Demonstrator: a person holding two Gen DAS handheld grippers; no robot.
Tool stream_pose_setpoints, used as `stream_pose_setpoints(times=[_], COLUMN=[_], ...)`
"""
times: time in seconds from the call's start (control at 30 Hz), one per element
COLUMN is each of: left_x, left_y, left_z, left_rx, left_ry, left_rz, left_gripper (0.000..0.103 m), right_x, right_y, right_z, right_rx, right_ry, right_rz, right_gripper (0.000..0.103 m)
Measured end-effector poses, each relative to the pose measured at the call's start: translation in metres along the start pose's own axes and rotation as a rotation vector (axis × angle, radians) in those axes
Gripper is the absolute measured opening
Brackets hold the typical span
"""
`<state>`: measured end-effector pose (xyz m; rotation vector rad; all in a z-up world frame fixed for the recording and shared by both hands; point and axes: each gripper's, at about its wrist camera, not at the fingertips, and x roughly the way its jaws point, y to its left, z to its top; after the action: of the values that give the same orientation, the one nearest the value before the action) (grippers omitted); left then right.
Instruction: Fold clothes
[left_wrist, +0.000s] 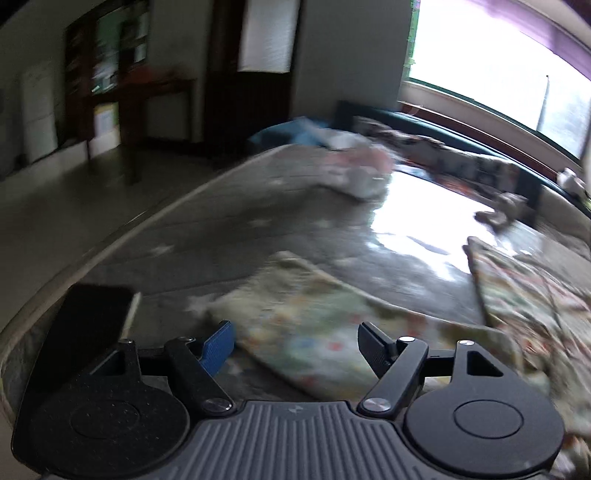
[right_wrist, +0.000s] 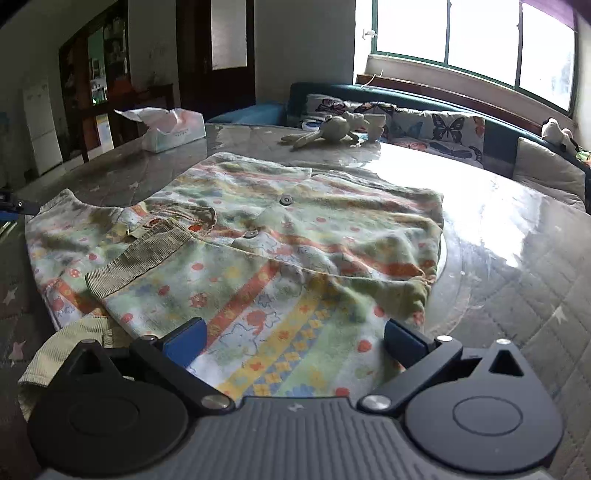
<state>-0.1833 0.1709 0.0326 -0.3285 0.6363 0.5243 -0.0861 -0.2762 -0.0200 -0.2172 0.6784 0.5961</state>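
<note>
A small patterned cardigan (right_wrist: 280, 251) in pale green with orange and yellow bands lies spread on the glass-topped table (right_wrist: 498, 229), buttons up, one ribbed sleeve cuff (right_wrist: 136, 258) folded across its front. My right gripper (right_wrist: 293, 341) is open just above the garment's near hem. In the blurred left wrist view, my left gripper (left_wrist: 295, 341) is open over a corner of the same patterned cardigan (left_wrist: 314, 332), which continues at the right edge. Nothing sits between either pair of fingers.
A tissue box (right_wrist: 173, 127) stands at the table's far left and a soft toy (right_wrist: 328, 131) lies at the far middle. A dark phone (left_wrist: 88, 317) rests near the table's left edge. Behind is a sofa with butterfly cushions (right_wrist: 436, 129), under a window.
</note>
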Motion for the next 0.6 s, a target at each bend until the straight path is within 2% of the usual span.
stream_pose_setpoints(times=[0.13,0.2,0.47,0.6], left_x=[0.009,0.014,0.018,0.021], left_y=[0.015,0.022,0.028,0.029], left_z=[0.004,0.006,0.007,0.006], left_rx=[-0.065,-0.097,-0.152,-0.158], left_ry=[0.020,0.030,0.024,0.012], left_rz=[0.014,0.021,0.040,0.079], left_gripper=[0.066,0.058,0.052,0.030], right_x=[0.000,0.000,0.001,0.001], right_y=[0.001,0.000,0.001,0.001], right_z=[-0.003,-0.003,-0.003,-0.004], right_rx=[0.002,0.003,0.004,0.004], right_ry=[-0.014,-0.015,-0.018,-0.017], right_rz=[-0.001,0.000,0.001,0.002], right_gripper=[0.103,0.103,0.103,0.103])
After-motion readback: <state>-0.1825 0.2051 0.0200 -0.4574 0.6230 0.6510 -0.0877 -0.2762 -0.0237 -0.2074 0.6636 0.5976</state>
